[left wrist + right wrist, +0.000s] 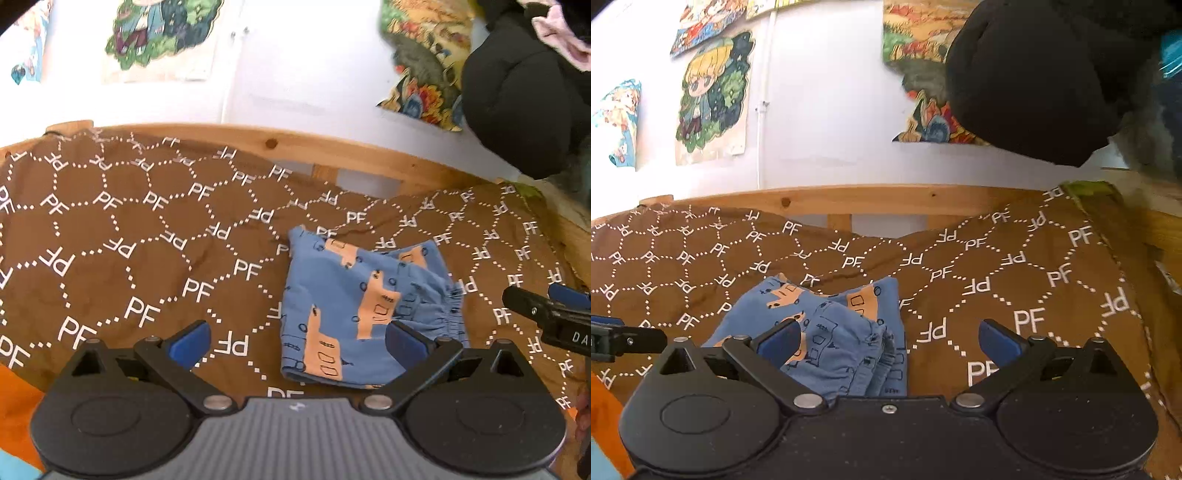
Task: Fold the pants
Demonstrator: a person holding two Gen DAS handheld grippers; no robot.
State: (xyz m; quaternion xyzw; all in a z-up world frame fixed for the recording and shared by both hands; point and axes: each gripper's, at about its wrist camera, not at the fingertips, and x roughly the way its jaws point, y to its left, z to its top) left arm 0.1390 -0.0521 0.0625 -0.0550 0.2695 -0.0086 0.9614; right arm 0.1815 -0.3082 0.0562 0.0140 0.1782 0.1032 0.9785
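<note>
The left claw (297, 341) is hovering with its blue pads spread wide apart, gripping nothing, just above the near edge of a folded pair of blue children's pants (354, 310) printed with orange vehicles. The right claw (890, 341) is likewise hanging open and empty, its left pad (781, 341) over the pants' gathered waistband (886, 354), its other pad over bare cover. In the left wrist view, the right claw's tip is showing at the right border, beside the pants but apart from them.

The pants are lying in a compact bundle on a bed's brown cover (147, 236), which is patterned with dotted white hexagons and "PF" letters; they are sitting toward the middle of the bed, well short of its far edge. Beyond the cover, a pale wooden rail (871, 201) is running along the bed's far edge. Behind it, cartoon posters (713, 96) are hanging on a white wall (831, 92), and a bulky black garment (1034, 74) is looming at upper right.
</note>
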